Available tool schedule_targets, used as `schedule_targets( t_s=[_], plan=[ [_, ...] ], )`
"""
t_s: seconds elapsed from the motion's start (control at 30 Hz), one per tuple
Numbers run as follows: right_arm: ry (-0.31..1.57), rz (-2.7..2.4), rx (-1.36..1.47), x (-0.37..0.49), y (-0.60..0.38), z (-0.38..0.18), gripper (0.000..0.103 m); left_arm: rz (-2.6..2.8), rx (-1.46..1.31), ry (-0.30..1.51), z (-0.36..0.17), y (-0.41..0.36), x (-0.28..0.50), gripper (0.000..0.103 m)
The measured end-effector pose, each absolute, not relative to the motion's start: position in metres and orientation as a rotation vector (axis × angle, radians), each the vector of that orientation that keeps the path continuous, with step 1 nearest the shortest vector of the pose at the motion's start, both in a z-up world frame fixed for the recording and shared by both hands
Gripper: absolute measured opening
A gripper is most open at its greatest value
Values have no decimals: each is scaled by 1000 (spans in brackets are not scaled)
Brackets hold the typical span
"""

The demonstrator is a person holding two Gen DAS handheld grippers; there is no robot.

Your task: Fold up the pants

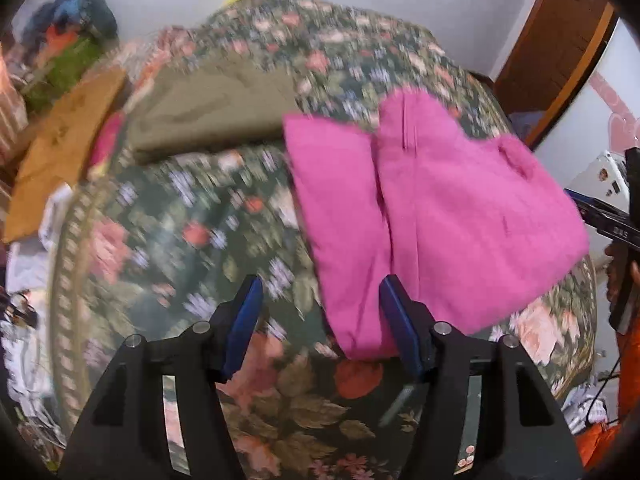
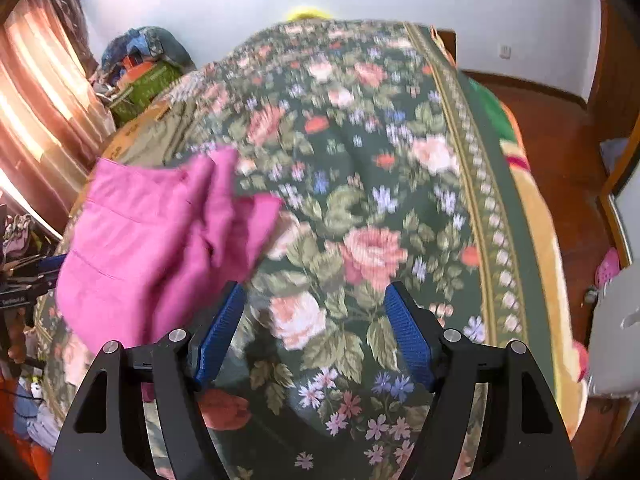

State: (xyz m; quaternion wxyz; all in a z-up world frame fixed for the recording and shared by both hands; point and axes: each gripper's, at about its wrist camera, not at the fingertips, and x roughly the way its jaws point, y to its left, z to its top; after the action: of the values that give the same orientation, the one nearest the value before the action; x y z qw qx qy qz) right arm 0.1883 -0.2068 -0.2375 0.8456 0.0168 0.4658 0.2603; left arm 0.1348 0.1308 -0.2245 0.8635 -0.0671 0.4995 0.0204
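Pink pants [image 1: 432, 208] lie folded on the floral bedspread [image 1: 192, 224], ahead and right of my left gripper [image 1: 320, 292]. The left gripper is open and empty, with its right finger [image 1: 396, 304] over the pants' near edge. In the right wrist view the pink pants [image 2: 160, 240] lie left of my right gripper [image 2: 316, 300], which is open and empty above the bedspread [image 2: 360, 184]. Its left finger [image 2: 224, 320] is beside the pants' edge. The right gripper's body shows at the right edge of the left wrist view [image 1: 624, 216].
A folded olive garment [image 1: 216, 108] lies on the bed beyond the pants. A brown cardboard piece [image 1: 64, 152] and a clothes pile [image 1: 68, 44] sit at the left. A wooden floor [image 2: 560, 152] and door frame [image 1: 560, 48] lie right of the bed.
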Motion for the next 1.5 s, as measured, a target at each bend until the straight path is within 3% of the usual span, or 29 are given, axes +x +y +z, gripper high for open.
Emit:
schedule_targets(
  t_s=[0.23, 0.3, 0.43, 0.57, 0.83, 1.03, 1.17, 1.23, 1.5],
  plan=[
    [843, 621, 24, 192, -193, -194, 70, -31, -128, 900, -175, 121, 162, 59],
    [829, 670, 32, 195, -183, -190, 64, -70, -114, 888, -173, 112, 173, 52],
    [856, 742, 35, 200, -164, -197, 44, -144, -134, 931, -190, 96, 201, 35],
    [904, 793, 32, 207, -148, -209, 33, -163, -136, 966, -210, 87, 216, 35],
    [988, 810, 40, 222, -139, -233, 31, -166, -178, 972, -227, 96, 214, 26],
    [933, 848, -4, 219, -130, -226, 10, -175, -244, 987, -243, 102, 215, 25],
    [841, 833, -22, 217, -128, -212, 8, -168, -231, 982, -244, 99, 214, 22],
    [809, 811, -20, 220, -129, -211, 8, -158, -239, 988, -245, 103, 213, 8],
    [806, 772, -3, 235, -126, -223, 8, -170, -292, 989, -248, 113, 208, 7]
  ],
)
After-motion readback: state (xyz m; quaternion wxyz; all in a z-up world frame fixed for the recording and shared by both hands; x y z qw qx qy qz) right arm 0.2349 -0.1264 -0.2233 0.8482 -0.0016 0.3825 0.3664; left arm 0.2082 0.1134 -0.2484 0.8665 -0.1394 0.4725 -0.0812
